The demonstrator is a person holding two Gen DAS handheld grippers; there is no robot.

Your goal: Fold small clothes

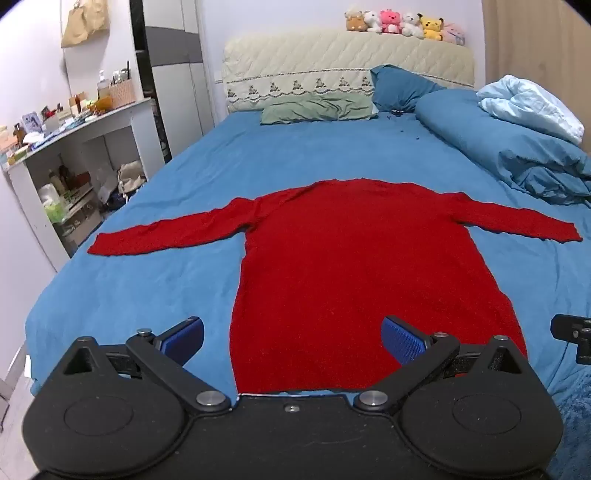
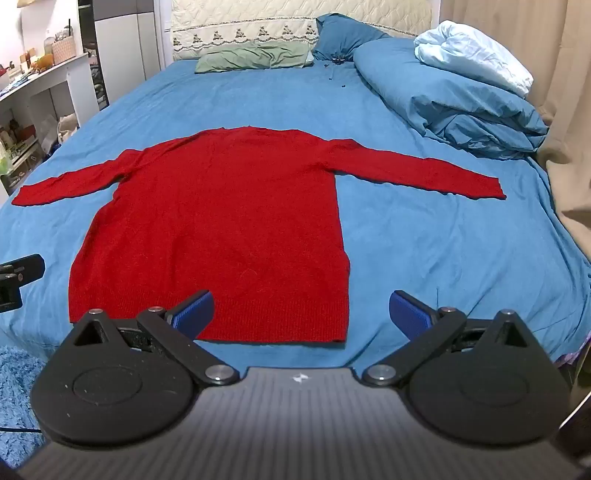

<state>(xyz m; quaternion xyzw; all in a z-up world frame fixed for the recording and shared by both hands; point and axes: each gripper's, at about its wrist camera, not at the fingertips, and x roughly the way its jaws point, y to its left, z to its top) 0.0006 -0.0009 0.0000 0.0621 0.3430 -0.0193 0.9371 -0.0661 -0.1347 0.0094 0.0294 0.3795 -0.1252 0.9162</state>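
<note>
A red long-sleeved sweater (image 1: 343,266) (image 2: 229,221) lies flat on the blue bed sheet (image 1: 147,280) (image 2: 424,251), both sleeves spread out sideways, hem toward me. My left gripper (image 1: 291,338) hovers open above the hem's left half, blue pads wide apart and empty. Over the hem's right corner hangs my right gripper (image 2: 301,312), also open, with nothing between its fingers. Part of the right gripper (image 1: 572,339) shows at the left wrist view's right edge, and part of the left gripper (image 2: 18,277) at the right wrist view's left edge.
A bunched blue duvet (image 1: 517,147) (image 2: 461,103) with a pale blanket lies at the bed's far right. Pillows (image 1: 317,107) and a headboard with plush toys (image 1: 402,24) are at the far end. A cluttered white shelf (image 1: 74,147) stands left of the bed.
</note>
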